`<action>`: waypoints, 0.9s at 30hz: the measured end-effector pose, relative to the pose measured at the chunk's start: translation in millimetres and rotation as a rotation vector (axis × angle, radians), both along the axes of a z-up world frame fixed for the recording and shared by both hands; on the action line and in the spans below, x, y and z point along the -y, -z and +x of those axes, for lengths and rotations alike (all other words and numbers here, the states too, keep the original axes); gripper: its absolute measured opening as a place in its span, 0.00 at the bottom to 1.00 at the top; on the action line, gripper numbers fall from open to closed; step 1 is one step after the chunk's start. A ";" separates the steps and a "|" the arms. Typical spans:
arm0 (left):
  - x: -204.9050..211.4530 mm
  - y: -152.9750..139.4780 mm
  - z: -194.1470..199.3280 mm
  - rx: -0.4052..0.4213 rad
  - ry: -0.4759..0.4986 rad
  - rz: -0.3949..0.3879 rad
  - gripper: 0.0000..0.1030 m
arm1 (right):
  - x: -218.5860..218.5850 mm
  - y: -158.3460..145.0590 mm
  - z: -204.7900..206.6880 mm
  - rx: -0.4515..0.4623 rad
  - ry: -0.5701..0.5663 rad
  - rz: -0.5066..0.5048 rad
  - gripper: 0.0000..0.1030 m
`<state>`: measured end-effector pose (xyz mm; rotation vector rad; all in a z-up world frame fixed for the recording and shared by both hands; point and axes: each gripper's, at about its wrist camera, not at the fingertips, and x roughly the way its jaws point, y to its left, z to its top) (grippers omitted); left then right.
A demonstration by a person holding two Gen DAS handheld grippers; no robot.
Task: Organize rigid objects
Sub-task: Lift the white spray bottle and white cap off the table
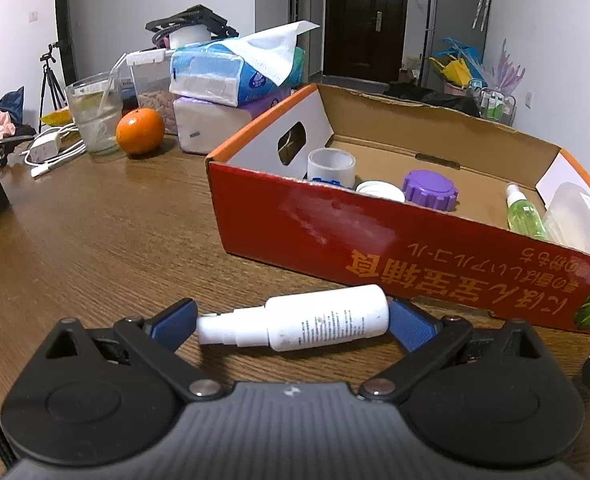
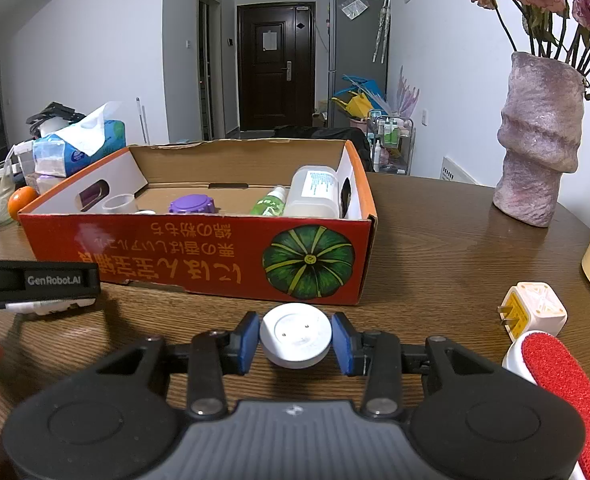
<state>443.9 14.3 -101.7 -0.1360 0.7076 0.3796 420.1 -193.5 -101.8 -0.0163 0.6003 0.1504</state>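
Four things already sit in the red box (image 2: 199,256); low in each frame, the left gripper (image 1: 293,320) pinches a white spray bottle (image 1: 315,318) and the right gripper (image 2: 295,342) pinches a round white lid (image 2: 295,334), both still outside.

Cut off by the right edge: clear bottle (image 1: 583,220) in the box (image 1: 375,240) and red brush (image 2: 567,392); box wall hiding the lower green bottle (image 1: 525,214); label print on white bottle (image 1: 311,318) too small.

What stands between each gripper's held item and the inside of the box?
Only the box's red front wall. The left gripper holds a white bottle, the right gripper a white disc; both must clear that wall.
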 end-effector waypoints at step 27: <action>12.6 -25.7 -41.8 0.146 0.122 0.087 0.97 | -4.6 -10.0 -12.6 0.046 -0.008 -0.001 0.37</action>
